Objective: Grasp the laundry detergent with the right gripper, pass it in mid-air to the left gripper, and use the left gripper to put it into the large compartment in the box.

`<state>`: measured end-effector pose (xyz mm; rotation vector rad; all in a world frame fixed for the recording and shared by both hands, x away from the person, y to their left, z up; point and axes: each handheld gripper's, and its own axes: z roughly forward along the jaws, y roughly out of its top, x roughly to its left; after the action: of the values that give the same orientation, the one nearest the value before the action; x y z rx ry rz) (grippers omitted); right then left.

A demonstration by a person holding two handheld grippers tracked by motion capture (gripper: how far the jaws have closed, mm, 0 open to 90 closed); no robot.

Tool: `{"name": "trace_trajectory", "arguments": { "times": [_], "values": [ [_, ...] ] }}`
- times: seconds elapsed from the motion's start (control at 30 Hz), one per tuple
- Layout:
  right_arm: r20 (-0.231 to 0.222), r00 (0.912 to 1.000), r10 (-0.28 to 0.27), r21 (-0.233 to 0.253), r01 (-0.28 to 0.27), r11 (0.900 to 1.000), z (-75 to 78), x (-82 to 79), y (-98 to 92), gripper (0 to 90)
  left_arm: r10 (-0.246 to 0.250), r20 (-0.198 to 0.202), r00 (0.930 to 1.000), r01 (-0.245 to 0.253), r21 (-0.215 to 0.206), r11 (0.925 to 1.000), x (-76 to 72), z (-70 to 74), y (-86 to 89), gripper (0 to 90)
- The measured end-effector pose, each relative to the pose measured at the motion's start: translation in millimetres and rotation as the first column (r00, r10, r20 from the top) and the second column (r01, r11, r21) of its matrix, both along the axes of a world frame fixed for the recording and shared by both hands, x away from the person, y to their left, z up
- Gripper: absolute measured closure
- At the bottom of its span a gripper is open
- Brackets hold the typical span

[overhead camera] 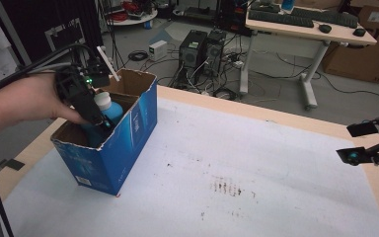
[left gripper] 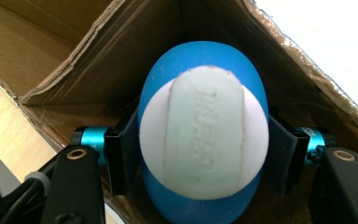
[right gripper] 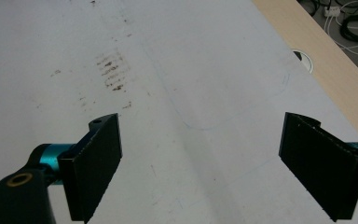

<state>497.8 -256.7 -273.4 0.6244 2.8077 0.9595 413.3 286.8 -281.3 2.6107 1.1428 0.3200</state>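
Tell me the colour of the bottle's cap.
White, on a blue bottle; the cap shows best in the left gripper view.

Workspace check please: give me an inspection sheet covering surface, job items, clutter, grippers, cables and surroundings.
Surface: white sheet over a wooden table, with dark smudges near the middle.
Job's things: blue bottle with a white cap, inside an open blue cardboard box at the table's left.
Clutter: nothing seen on the sheet besides the box.
Grippers: left gripper reaches into the box, jaws closed on the bottle's sides below the cap; right gripper open, hovering over bare sheet at the table's right edge.
Cables: black cables trail from the left gripper along the forearm.
Surroundings: computer towers and tangled floor wiring behind the table; desk with keyboards; brown carton.
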Motion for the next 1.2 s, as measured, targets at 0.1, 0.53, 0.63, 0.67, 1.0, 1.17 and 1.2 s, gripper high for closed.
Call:
{"name": "trace_trajectory", "arguments": {
  "times": [0.1, 0.53, 0.63, 0.67, 1.0, 1.17, 1.2],
  "values": [
    [0.000, 1.0000, 0.000, -0.001, 0.000, 1.000, -0.4, 0.0, 0.1, 12.5, -0.002, -0.001, 1.0000, 0.002, -0.001, 1.0000, 0.2, -0.3, 0.3, 38.2],
    [0.000, 1.0000, 0.003, -0.005, -0.003, 1.000, -0.7, -0.6, 1.8, 12.5, -0.003, -0.010, 0.9999, 0.003, -0.003, 1.0000, 1.6, -1.1, 0.9, 38.1],
    [-0.002, 1.0000, 0.005, -0.007, -0.005, 1.000, -1.2, -0.9, 2.1, 12.5, -0.003, -0.011, 0.9999, 0.003, -0.001, 1.0000, 1.9, -1.1, 0.9, 38.1],
    [-0.003, 1.0000, 0.005, -0.007, -0.005, 1.000, -1.1, -1.0, 2.2, 12.5, -0.005, -0.012, 0.9999, 0.005, 0.000, 1.0000, 2.1, -1.0, 1.0, 38.1],
    [0.000, 1.0000, 0.001, -0.007, -0.001, 1.000, -0.4, -1.8, 1.0, 12.5, -0.004, -0.017, 0.9998, 0.004, 0.002, 1.0000, 2.4, -1.0, 0.9, 38.0],
    [-0.001, 1.0000, -0.001, -0.005, 0.001, 1.000, -1.8, -2.4, 1.4, 12.5, -0.004, -0.019, 0.9998, 0.004, 0.002, 1.0000, 2.8, -0.9, 0.9, 38.0],
    [-0.003, 1.0000, 0.000, -0.007, 0.000, 1.000, -2.3, -2.3, 1.5, 12.5, -0.003, -0.019, 0.9998, 0.003, 0.002, 1.0000, 2.8, -0.9, 0.8, 38.1]
  ]
}}
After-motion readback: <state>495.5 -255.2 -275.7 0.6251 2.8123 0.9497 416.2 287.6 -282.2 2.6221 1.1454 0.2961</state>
